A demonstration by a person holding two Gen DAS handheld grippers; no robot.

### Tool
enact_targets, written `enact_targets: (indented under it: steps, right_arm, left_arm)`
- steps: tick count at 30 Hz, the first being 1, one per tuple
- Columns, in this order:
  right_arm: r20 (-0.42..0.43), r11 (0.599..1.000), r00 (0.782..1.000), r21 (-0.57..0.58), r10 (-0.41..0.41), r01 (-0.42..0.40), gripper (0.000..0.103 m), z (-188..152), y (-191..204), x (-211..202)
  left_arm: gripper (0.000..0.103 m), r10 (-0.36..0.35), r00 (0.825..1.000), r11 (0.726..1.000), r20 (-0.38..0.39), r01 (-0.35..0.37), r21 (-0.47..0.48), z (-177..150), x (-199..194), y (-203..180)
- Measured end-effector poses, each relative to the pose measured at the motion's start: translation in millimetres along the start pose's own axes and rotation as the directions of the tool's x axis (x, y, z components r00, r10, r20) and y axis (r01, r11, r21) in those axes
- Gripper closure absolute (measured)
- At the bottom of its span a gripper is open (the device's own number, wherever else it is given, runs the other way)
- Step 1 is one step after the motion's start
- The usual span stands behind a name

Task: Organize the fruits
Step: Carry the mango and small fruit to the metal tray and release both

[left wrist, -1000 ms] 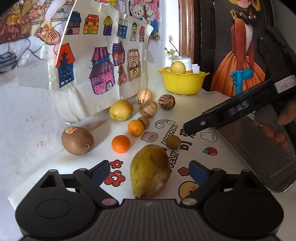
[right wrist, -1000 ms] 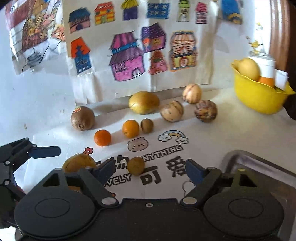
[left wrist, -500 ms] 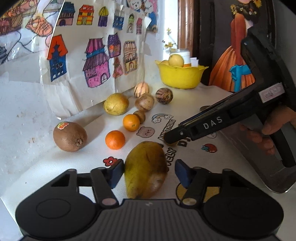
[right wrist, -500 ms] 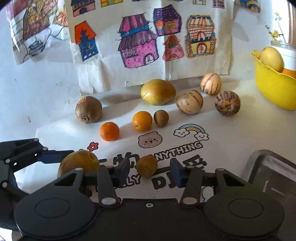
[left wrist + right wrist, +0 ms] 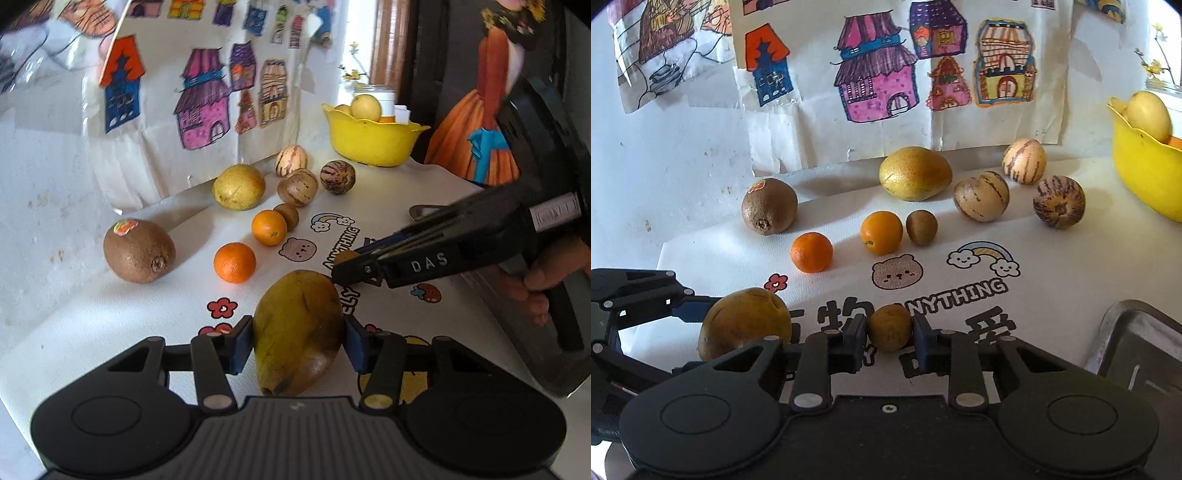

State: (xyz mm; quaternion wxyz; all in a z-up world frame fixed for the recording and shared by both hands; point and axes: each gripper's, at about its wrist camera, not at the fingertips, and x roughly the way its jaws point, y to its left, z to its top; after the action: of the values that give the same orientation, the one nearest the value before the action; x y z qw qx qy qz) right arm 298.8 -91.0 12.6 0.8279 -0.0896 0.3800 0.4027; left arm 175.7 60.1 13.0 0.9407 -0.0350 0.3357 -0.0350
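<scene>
The left claw (image 5: 299,341) is closing on the long yellow-brown mango (image 5: 299,332), both blue pads against its sides, on the white printed cloth (image 5: 369,236) covering the bench. The right claw (image 5: 889,334) is clamped on the small round brown fruit (image 5: 889,326), which sits just right of the mango. Beyond the mango lie two small oranges (image 5: 234,262), and left of them a large brown kiwi (image 5: 139,251).

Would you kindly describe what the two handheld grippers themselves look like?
Both are matte black plastic. The left gripper and right gripper have round-hubbed bodies, linkage arms with silver rivets, and dark blue pads. The right one's side bears white "DAS" lettering and a white label.
</scene>
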Motion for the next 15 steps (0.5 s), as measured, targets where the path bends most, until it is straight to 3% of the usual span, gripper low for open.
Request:
enact_targets:
  steps: [6, 15]
  right_arm:
    - [0.043, 0.999, 0.998, 0.032, -0.043, 0.041, 0.075, -5, -10, -26]
    - [0.12, 0.963, 0.979, 0.237, -0.162, 0.131, 0.074, -19, -85, -99]
  left_arm:
    - [0.048, -0.098, 0.995, 0.989, -0.037, 0.093, -0.116, 7, 7, 5]
    - [0.048, -0.177, 0.984, 0.981, 0.004, 0.177, -0.081, 36, 26, -44]
